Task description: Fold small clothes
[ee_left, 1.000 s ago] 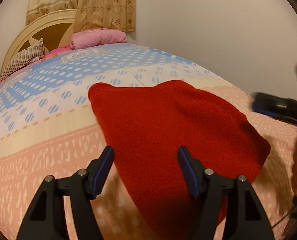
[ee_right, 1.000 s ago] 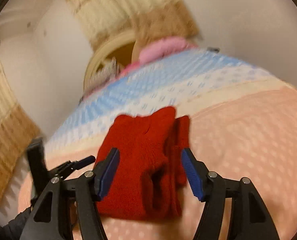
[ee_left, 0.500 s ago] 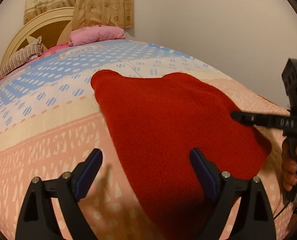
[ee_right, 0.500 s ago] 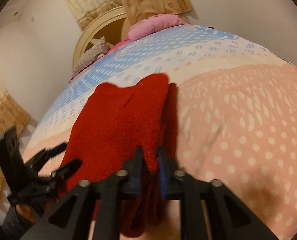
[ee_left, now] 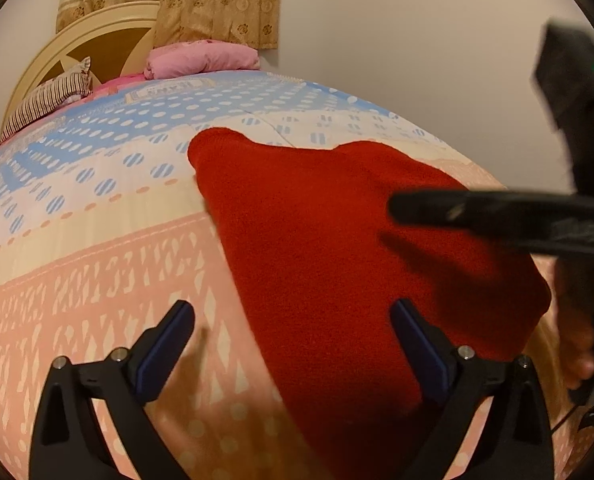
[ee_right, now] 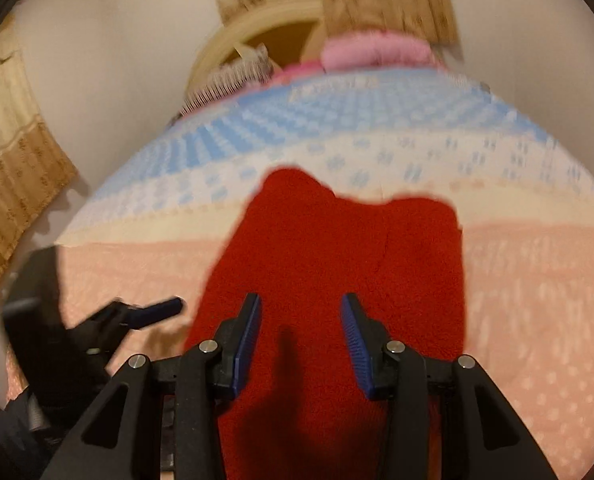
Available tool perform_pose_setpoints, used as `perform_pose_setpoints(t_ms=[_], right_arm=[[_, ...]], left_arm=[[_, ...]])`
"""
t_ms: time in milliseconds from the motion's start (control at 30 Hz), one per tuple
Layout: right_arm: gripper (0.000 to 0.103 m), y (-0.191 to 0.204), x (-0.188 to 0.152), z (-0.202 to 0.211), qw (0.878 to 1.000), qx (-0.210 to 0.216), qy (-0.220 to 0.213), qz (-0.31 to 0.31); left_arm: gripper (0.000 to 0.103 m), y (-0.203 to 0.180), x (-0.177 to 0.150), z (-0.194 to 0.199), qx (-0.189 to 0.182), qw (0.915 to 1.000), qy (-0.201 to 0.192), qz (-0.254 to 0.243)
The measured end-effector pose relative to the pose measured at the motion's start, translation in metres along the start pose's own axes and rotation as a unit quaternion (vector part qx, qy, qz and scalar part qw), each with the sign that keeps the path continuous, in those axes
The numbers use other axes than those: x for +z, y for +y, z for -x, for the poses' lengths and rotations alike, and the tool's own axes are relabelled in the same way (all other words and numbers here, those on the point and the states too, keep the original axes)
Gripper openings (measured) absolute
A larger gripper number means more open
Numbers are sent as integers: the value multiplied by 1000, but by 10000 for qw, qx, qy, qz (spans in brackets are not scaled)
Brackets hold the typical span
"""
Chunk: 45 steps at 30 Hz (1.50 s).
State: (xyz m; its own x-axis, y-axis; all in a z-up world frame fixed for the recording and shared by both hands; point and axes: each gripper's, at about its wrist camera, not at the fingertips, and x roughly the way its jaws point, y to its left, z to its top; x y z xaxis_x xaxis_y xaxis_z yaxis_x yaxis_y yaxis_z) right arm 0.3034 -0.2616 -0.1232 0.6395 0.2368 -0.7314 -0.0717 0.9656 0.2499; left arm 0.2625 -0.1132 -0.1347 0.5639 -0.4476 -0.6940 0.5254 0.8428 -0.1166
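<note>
A red fleece garment (ee_left: 337, 248) lies flat on the bed, folded over with a seam running up its middle in the right wrist view (ee_right: 337, 256). My left gripper (ee_left: 293, 320) is open over its near left edge, one finger above the bedspread, one above the cloth. My right gripper (ee_right: 301, 312) is open just above the garment's near part and holds nothing. It shows in the left wrist view (ee_left: 497, 216) as a dark blurred shape over the garment's right side. The left gripper shows at the lower left of the right wrist view (ee_right: 149, 312).
The bedspread (ee_left: 97, 280) is pink, cream and blue patterned. A pink pillow (ee_left: 201, 58) and a striped pillow (ee_left: 45, 100) lie by the headboard (ee_left: 77, 52) at the far end. A wall (ee_left: 417, 60) runs along the right side of the bed.
My right gripper, shut on the garment's edge half a second ago, has opened and moved left over the cloth. The garment now lies flatter. My left gripper opened wider a second ago.
</note>
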Motion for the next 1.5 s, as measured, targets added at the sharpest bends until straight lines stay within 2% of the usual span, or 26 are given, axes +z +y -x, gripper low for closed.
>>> perform_pose_setpoints(t_ms=[67, 200, 467, 933, 1000, 1100, 1167, 1233, 1267, 1300, 1500], right_arm=[[41, -14, -1, -12, 9998, -17, 83, -184], [36, -37, -11, -6, 9983, 192, -129, -528], [36, -26, -30, 4, 9986, 82, -446, -284], [36, -37, -41, 11, 9961, 441, -601, -478], [38, -38, -38, 14, 9955, 553, -608, -477], [38, -44, -34, 29, 9926, 655, -845, -571], [48, -50, -29, 36, 9914, 603, -950, -667], [50, -53, -24, 29, 9939, 427, -757, -677], [50, -56, -22, 14, 9968, 242, -390, -661], [50, -57, -22, 6, 9977, 162, -247, -613], [50, -70, -26, 11, 9982, 215, -252, -502]], left_arm=[[103, 3, 0, -2, -86, 9999, 58, 64], [103, 4, -1, -3, -168, 9997, 97, 113], [103, 0, -3, -1, -63, 9999, 74, 51], [103, -4, -9, 11, 21, 9999, 72, 91], [103, -2, -4, 18, 60, 9999, -29, 145], [103, 5, 4, 26, -23, 9993, -207, 317], [103, 7, 12, 18, -62, 9991, -108, 396], [103, 4, 16, 2, 37, 9995, 88, 292], [103, 1, 14, -8, 93, 9994, 239, 238], [103, 1, 12, -14, 88, 9991, 322, 243], [103, 6, 4, -10, -90, 9988, 215, 427]])
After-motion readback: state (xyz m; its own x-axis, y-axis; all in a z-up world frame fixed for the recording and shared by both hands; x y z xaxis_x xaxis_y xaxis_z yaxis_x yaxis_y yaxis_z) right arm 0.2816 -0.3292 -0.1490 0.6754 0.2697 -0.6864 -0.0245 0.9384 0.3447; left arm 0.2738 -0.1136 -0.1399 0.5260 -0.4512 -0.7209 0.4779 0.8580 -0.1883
